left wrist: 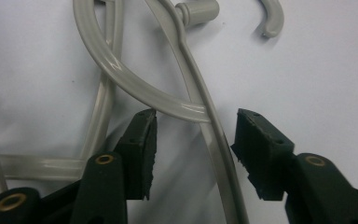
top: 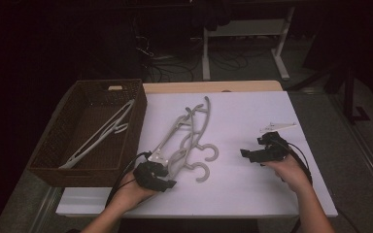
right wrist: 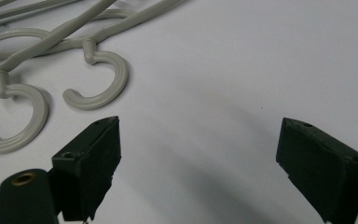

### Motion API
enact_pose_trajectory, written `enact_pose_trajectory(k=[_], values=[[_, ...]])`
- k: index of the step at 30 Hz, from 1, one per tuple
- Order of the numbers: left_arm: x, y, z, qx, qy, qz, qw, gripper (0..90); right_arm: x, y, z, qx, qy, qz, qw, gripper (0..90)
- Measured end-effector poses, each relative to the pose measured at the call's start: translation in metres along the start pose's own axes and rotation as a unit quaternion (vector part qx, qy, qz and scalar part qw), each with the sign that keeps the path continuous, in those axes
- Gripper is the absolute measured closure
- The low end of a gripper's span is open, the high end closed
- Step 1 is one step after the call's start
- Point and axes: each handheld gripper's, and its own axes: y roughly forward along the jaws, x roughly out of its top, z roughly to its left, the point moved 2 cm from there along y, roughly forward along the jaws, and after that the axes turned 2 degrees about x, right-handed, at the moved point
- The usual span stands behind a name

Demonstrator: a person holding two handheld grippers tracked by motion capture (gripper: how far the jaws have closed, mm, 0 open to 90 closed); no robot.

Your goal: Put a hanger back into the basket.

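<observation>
Sorting hangers into the basket, part done. One pale hanger (top: 99, 133) already lies slantwise inside the brown woven basket (top: 126, 145) at the table's left. A tangled pile of grey hangers (top: 187, 138) is left on the white tabletop (top: 252, 194), just right of the basket; I count two hooks there, but how many frames overlap I cannot tell for sure.

My left gripper (left wrist: 193, 144) sits low over the near end of the pile. Its jaws are partly apart, with one hanger's bar (left wrist: 216, 154) running between them; the pads do not yet press on it. I judge the pickup to be in hand, with the carry to the basket and the remaining hangers to follow.

My right gripper (right wrist: 198, 158) hovers over bare tabletop, well apart from the pile, jaws wide apart with nothing between them.

The white top lies on a wooden table. Behind it the room is dark, with cables on the floor and a white desk frame (top: 243, 43).
</observation>
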Motion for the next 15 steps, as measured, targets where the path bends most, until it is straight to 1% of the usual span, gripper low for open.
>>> enact_pose_trajectory(k=[3, 5, 7, 9, 12, 15], values=[[0.0006, 0.0005, -0.0006, 0.010, 0.007, 0.002, 0.9999, 54.8, 0.0000, 0.0002, -0.0001, 0.000, 0.000, 0.000, 1.0000, 13.3], [0.0009, 0.0007, -0.0008, 0.014, 0.008, 0.004, 0.9999, 56.0, -0.0001, 0.0002, 0.0000, 0.000, -0.001, 0.001, 1.0000, 13.3], [0.0012, 0.0009, -0.0005, 0.020, 0.011, 0.005, 0.9997, 59.5, -0.0001, 0.0003, -0.0001, 0.000, -0.001, 0.000, 1.0000, 13.3], [0.0012, 0.0007, 0.0014, 0.019, 0.008, 0.004, 0.9998, 63.8, -0.0001, 0.0003, -0.0002, 0.000, -0.001, 0.001, 1.0000, 13.3], [0.0014, 0.0006, 0.0037, 0.014, 0.001, 0.005, 0.9999, 65.5, 0.0000, 0.0004, 0.0002, 0.000, 0.000, 0.001, 1.0000, 13.3], [0.0020, 0.0004, 0.0057, 0.020, 0.000, 0.008, 0.9998, 71.0, -0.0001, 0.0007, 0.0001, -0.001, -0.001, 0.001, 1.0000, 13.3]])
